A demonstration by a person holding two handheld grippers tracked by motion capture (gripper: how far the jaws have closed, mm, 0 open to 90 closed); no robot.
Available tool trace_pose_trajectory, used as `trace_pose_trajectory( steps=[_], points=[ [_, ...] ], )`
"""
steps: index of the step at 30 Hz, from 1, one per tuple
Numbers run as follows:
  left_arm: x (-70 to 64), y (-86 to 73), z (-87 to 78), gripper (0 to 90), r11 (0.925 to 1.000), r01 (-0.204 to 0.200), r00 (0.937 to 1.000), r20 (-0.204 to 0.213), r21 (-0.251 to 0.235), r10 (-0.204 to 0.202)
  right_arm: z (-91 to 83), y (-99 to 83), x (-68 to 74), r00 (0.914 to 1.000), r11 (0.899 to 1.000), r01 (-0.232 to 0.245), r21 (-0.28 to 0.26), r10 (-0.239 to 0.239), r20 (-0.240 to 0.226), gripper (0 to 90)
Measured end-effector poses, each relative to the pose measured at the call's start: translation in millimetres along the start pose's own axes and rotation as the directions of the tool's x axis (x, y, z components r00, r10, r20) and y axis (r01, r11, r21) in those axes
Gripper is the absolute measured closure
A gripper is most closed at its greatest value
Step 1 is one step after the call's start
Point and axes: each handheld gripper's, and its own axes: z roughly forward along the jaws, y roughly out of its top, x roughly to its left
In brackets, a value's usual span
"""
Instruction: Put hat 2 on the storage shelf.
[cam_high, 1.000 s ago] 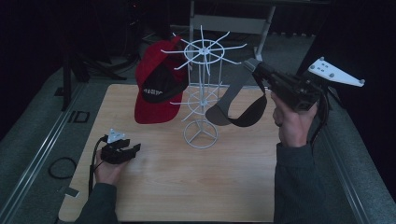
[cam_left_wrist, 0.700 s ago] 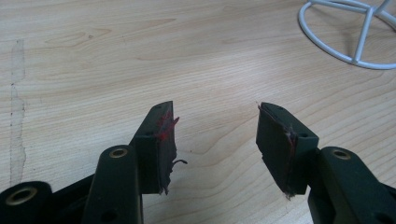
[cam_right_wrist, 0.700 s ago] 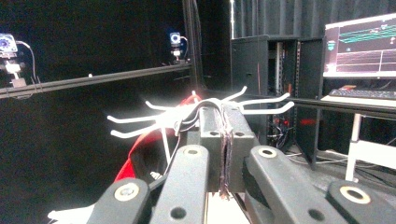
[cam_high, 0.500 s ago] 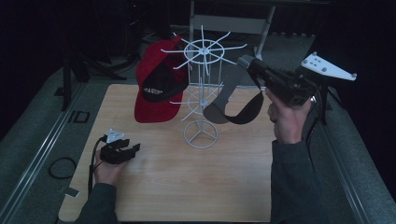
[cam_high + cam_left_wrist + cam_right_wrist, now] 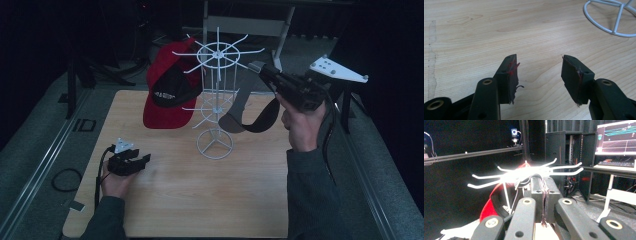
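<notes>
grey cap (image 5: 250,117) apparently clamped in right hand-held gripper (image 5: 257,67); left hand-held gripper (image 5: 539,72) apart.

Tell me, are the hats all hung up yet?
One looks done: the red cap hangs on the white rack. The grey cap is in hand: the right tool is shut on its strap, holding it up by the rack's top arms. It is not hooked on yet, so that is left. The left tool rests open on the table, holding nothing.
</notes>
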Motion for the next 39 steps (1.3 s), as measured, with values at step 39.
trace_pose_trajectory(
  steps=[39],
  points=[
    [-0.3,-0.2,0.9,47.6,1.0000,-0.004,1.0000,-0.001,0.003,0.004,15.3,-27.3,-4.2,0.9983,0.996,-0.041,0.084,0.037,0.044,76.3]
  ],
)
